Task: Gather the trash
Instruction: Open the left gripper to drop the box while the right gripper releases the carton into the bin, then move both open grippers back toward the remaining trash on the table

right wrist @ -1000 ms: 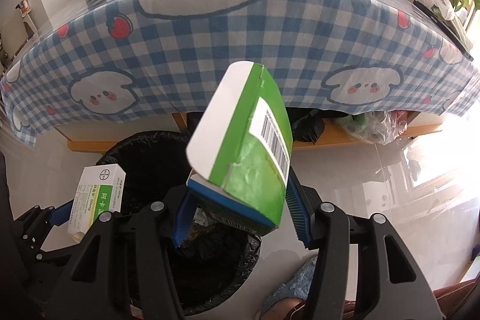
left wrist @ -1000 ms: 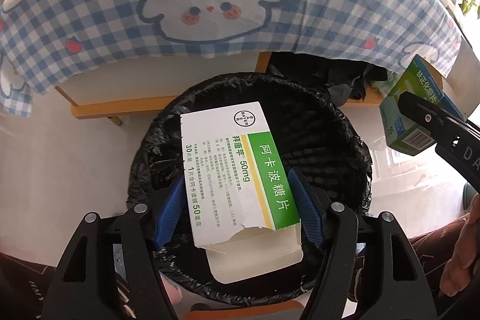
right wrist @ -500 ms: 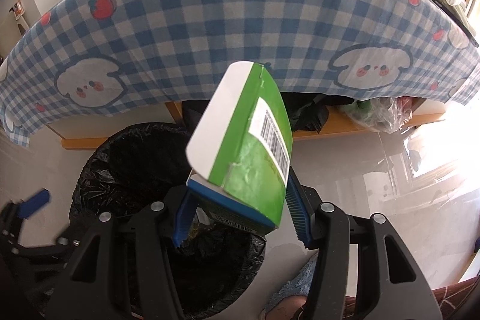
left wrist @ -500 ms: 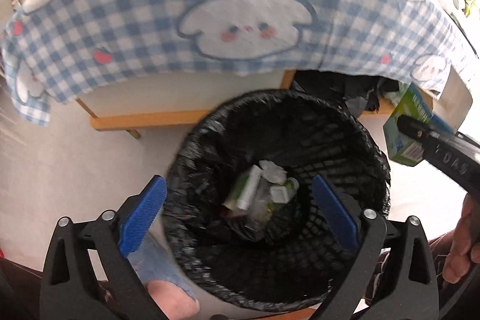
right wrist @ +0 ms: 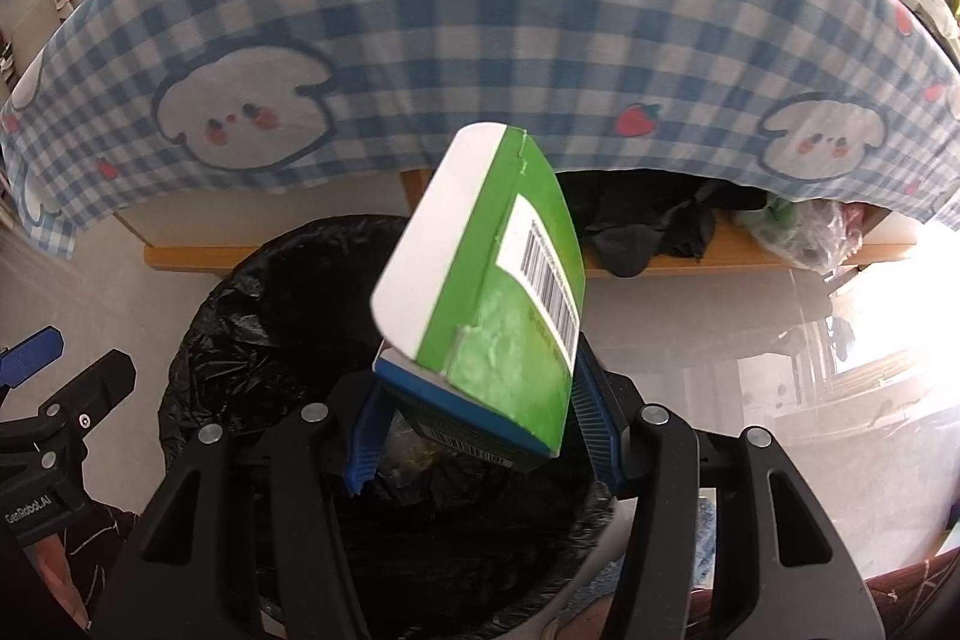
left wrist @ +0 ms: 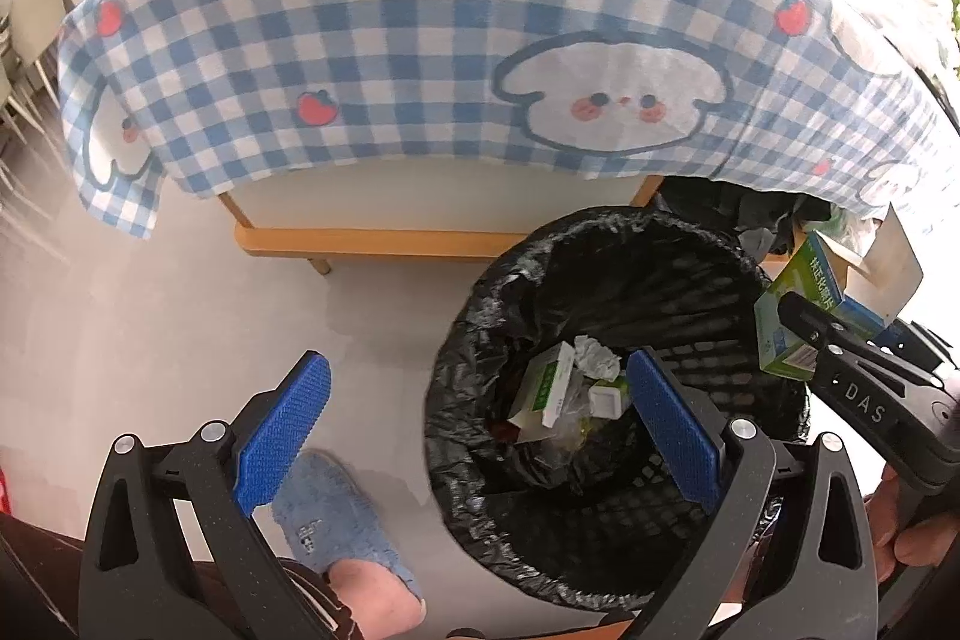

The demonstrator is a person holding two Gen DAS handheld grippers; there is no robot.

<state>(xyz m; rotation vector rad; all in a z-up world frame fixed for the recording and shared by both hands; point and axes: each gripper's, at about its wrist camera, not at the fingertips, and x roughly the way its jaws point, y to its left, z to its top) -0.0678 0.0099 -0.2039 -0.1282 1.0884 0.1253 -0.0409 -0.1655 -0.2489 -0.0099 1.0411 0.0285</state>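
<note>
**Green carton over the bin, left jaws empty**

My left gripper [left wrist: 474,436] stands with its jaws spread wide and nothing between the blue pads [left wrist: 285,430]. One pad hangs over the pale floor [left wrist: 150,328], the other over the mouth of the trash bin [left wrist: 474,340], a mesh basket lined with a black bag. Down in the bin lie a white-and-green medicine box [left wrist: 543,391], a crumpled white tissue [left wrist: 594,355], a small white packet and some clear wrapping. A foot in a blue fuzzy slipper [left wrist: 336,514] sits on the floor just beside the bin.

My right gripper [right wrist: 474,412] is clamped on a green carton [right wrist: 510,304], white on one face and with a barcode label on the side; a blue-edged end sits low between the pads. The carton stands tilted, above the bin's rim [right wrist: 252,274] and toward its near right side. From the left wrist camera the same carton shows at the bin's right edge.

Behind the bin hangs a blue-and-white checked tablecloth [right wrist: 480,40] printed with bunnies and strawberries, draped over the tabletop. Dark clothing [right wrist: 648,226] and a clear plastic bag [right wrist: 804,226] rest on a wooden shelf under it.
</note>
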